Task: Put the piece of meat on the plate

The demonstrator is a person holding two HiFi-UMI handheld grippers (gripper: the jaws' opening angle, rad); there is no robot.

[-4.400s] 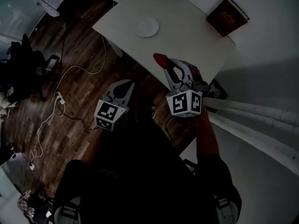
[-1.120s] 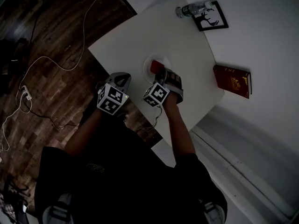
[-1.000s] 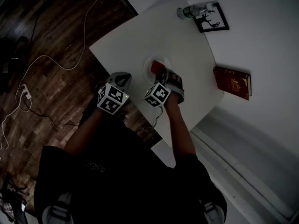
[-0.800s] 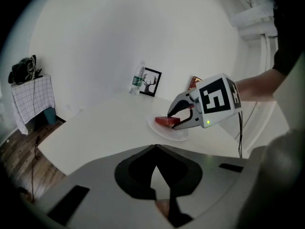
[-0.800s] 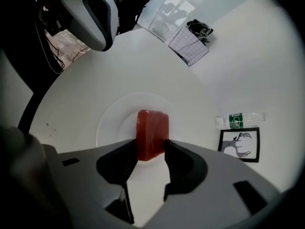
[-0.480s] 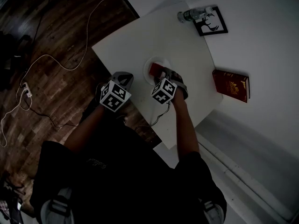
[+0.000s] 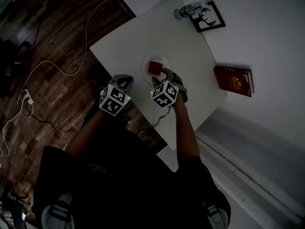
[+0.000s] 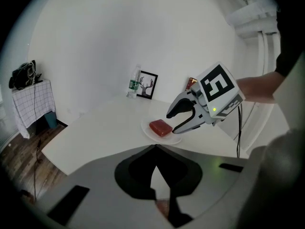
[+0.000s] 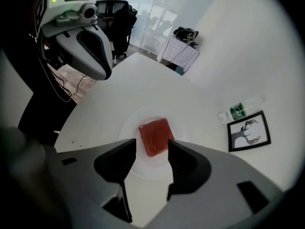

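Head view: meat [image 7: 154,67] lies flat on plate [image 7: 145,60], on the near half of the white table [image 7: 133,32]. Right gripper [image 7: 163,73] hangs just over the plate's near rim, pointing steeply down. Right gripper view: jaws well apart, gripping nothing; meat shows through the gap, clear of both pads. Left gripper [image 7: 124,79] sits at the table's near edge, left of the plate. Its jaws look closed tip to tip and empty, though that view is dim. Bottle [image 7: 183,12] and framed picture [image 7: 208,16] at far corner; book [image 7: 232,80] at right.
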